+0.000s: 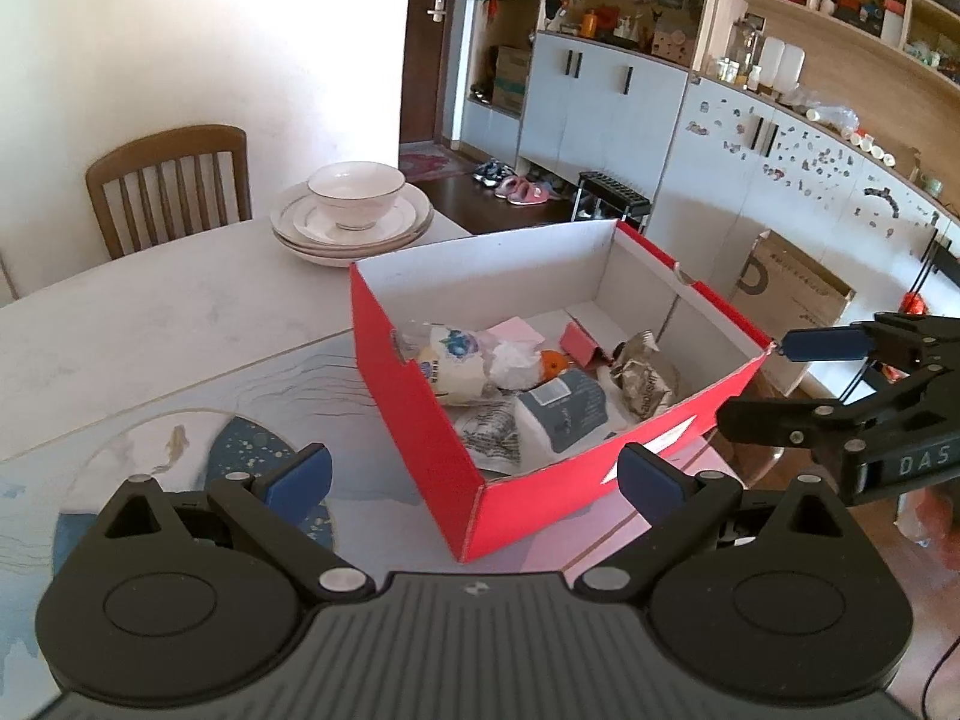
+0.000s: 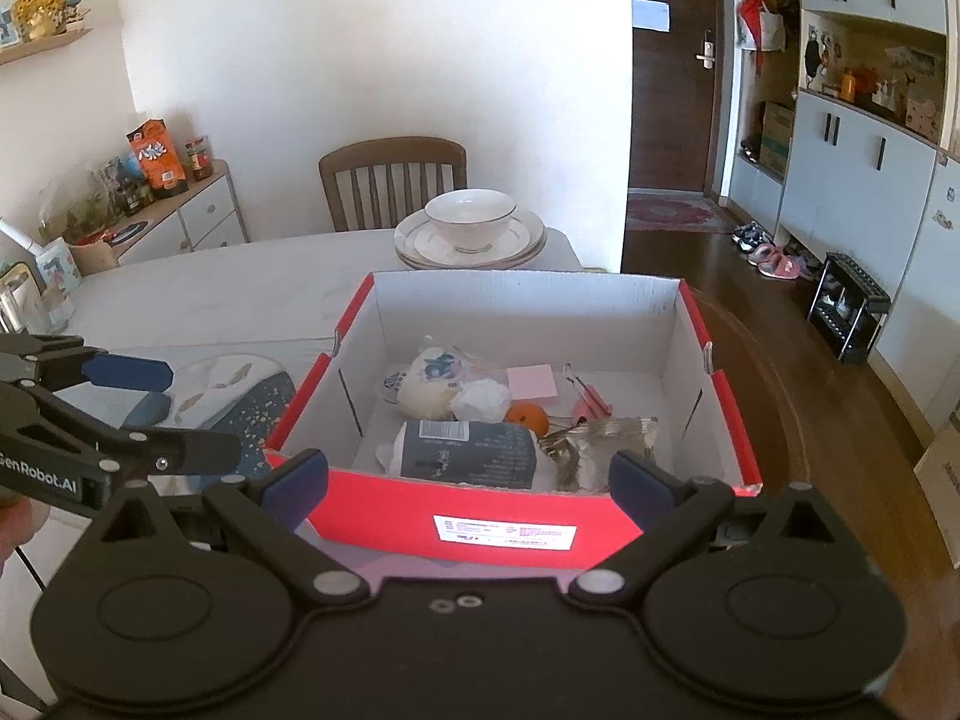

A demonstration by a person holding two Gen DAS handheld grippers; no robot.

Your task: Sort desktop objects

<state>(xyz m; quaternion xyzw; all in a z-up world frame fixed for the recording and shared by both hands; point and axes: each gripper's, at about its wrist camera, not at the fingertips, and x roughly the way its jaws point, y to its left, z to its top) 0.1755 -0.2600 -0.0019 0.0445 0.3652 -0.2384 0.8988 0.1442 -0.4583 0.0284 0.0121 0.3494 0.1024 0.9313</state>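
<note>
Your left hand-held gripper (image 1: 474,477) has its fingers wide apart and holds nothing; it hovers at the near corner of the red box (image 1: 420,384). Your right hand-held gripper (image 2: 468,483) is also apart and empty, just before the box's labelled front wall. The sorted things already lie inside the box: a dark packet (image 2: 471,450), a silver foil wrapper (image 2: 600,444), an orange (image 2: 528,418), a pink notepad (image 2: 531,383). The box stands on the surface (image 1: 150,312) with its right side very near the edge. I think a push from either gripper could slide it off. The stacked plates (image 2: 528,246) with a bowl (image 2: 471,219) behind could also be struck.
</note>
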